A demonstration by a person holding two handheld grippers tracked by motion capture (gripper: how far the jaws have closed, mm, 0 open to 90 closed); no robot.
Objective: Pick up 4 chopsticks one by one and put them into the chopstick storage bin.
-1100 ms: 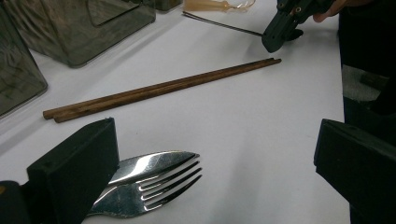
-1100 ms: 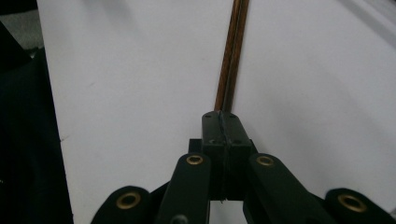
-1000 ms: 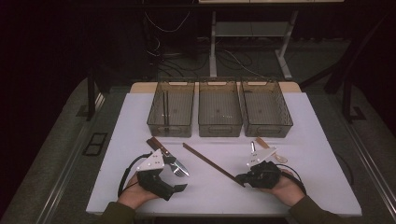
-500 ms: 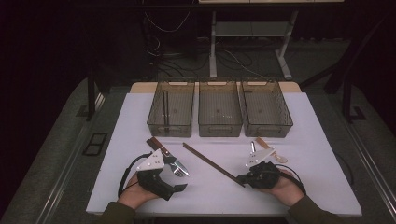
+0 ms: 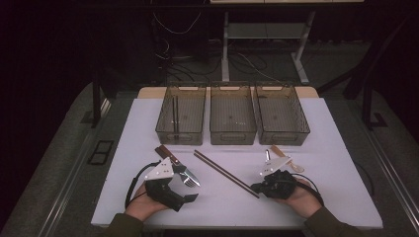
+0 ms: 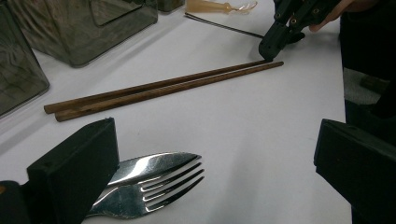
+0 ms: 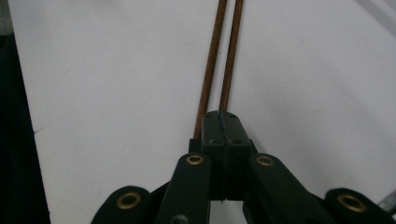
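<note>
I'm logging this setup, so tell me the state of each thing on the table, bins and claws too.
Chopsticks: flat, side by side, near end at right claw.
Fork: flat, between left claw's jaws, not gripped.
Spoon: flat, untouched.
Left bin: holds a dark stick.
Middle bin: empty.
Right bin: empty.
Left claw: open.
Right claw: shut.

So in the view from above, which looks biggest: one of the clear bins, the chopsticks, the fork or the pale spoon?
As they look in the high view:
1. A clear bin, by far the largest.
2. The chopsticks, long but very thin.
3. The fork and the pale spoon: each partly hidden by a gripper, so I would not rank them.
</note>
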